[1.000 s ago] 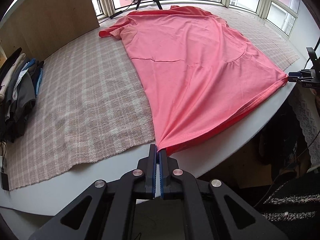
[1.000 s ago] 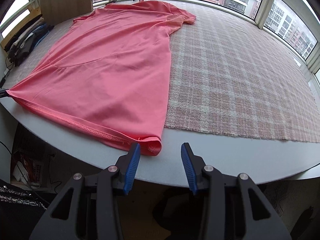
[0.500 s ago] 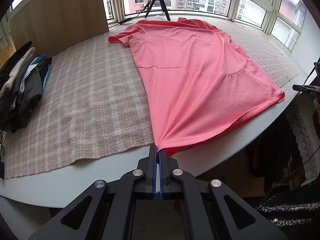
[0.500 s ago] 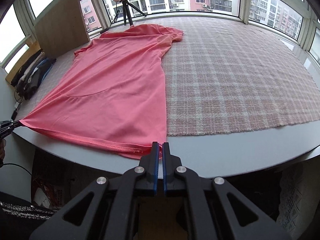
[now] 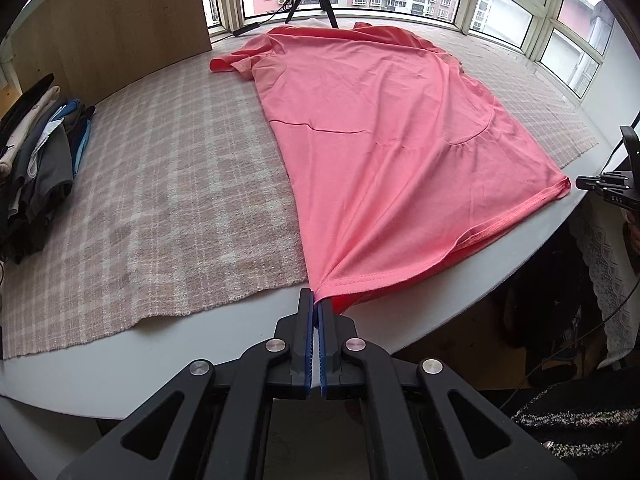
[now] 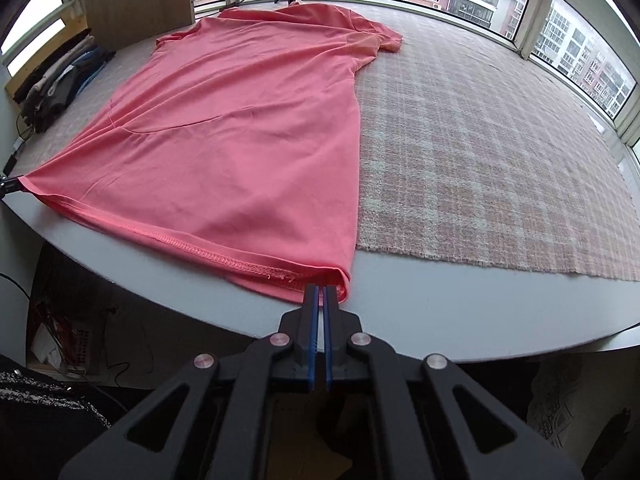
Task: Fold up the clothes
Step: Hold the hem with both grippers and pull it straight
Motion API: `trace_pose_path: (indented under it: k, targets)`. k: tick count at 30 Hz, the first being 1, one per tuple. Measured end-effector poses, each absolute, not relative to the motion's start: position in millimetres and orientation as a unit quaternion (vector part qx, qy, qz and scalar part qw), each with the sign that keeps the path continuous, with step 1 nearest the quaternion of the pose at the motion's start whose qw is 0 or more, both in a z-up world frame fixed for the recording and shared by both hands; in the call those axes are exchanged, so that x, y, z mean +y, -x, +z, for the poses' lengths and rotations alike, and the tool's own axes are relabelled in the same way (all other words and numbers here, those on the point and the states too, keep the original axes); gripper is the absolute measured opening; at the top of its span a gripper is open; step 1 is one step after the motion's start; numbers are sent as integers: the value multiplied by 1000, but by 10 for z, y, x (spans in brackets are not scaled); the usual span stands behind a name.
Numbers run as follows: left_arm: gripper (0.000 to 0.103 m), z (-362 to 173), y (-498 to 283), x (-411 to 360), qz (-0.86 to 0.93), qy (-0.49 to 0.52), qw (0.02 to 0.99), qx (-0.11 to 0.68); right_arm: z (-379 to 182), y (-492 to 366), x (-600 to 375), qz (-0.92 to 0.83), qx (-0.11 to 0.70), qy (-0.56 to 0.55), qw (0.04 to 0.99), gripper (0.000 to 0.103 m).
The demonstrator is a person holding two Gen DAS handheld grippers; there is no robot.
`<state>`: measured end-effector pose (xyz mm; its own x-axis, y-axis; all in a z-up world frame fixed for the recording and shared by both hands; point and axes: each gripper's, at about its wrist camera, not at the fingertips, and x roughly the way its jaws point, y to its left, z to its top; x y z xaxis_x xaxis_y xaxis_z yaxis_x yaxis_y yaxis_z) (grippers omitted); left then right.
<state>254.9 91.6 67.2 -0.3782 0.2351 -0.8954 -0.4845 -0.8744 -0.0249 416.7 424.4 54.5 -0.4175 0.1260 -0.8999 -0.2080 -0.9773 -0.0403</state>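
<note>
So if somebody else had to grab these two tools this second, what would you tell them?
Left tool: shut on the pink T-shirt at its near hem corner.
Right tool: shut on the other hem corner.
The shirt lies flat, face down, on the checked cloth, hem over the table edge.
Done: both corners gripped. No fold made yet.
Left: probably carry the hem toward the collar, then finish folding.

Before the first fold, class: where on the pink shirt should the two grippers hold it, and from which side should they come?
Grip the pink shirt at the two bottom hem corners, coming in from the table's near edge. The hem hangs over that edge, so fingers can close on each corner. The left gripper and right gripper already pinch one corner each.
</note>
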Motion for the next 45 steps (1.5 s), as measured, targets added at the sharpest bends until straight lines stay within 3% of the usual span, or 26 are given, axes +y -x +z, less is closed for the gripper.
trace_pose_path:
  k: [1, 3, 4, 6, 8, 14, 17, 20, 23, 30, 35, 38, 41, 43, 45]
  targets:
    - [1, 660, -2543, 920, 820, 515, 219, 122, 550, -4156, 4247, 840, 28, 531, 104, 6]
    - [1, 636, -2528, 934, 817, 520, 220, 122, 519, -4094, 4278, 835, 16, 539, 111, 21]
    - [1, 623, -2519, 942, 815, 523, 220, 122, 491, -4057, 4293, 832, 15, 544, 113, 21]
    - [1, 622, -2505, 957, 813, 524, 222, 122, 439, -3992, 4323, 826, 14, 552, 115, 17]
    - [1, 644, -2496, 963, 815, 520, 225, 123, 399, -3982, 4353, 822, 17, 557, 119, 3]
    - [1, 666, -2461, 916, 816, 521, 224, 112, 464, -4082, 4370, 828, 37, 551, 103, 4]
    - [1, 649, -2466, 928, 814, 523, 225, 114, 487, -4093, 4376, 830, 38, 547, 100, 15]
    - [1, 637, -2466, 947, 812, 525, 227, 116, 392, -4019, 4343, 825, 31, 556, 96, 15]
    - [1, 628, -2457, 945, 813, 524, 225, 114, 344, -4010, 4265, 823, 15, 559, 96, 3]
    - [1, 634, -2489, 878, 819, 520, 224, 94, 804, -4515, 4345, 855, 93, 491, 138, 2]
    - [1, 570, -2503, 896, 813, 529, 224, 97, 595, -4395, 4306, 848, 83, 507, 127, 2]
    - [1, 571, -2513, 933, 810, 531, 228, 104, 465, -4279, 4235, 844, 51, 520, 121, 14]
    - [1, 563, -2534, 948, 808, 532, 229, 108, 455, -4294, 4248, 844, 59, 519, 121, 16]
    - [1, 560, -2541, 946, 808, 532, 229, 106, 447, -4304, 4258, 844, 65, 518, 121, 16]
    - [1, 562, -2546, 942, 810, 530, 229, 103, 440, -4313, 4267, 844, 71, 517, 121, 2]
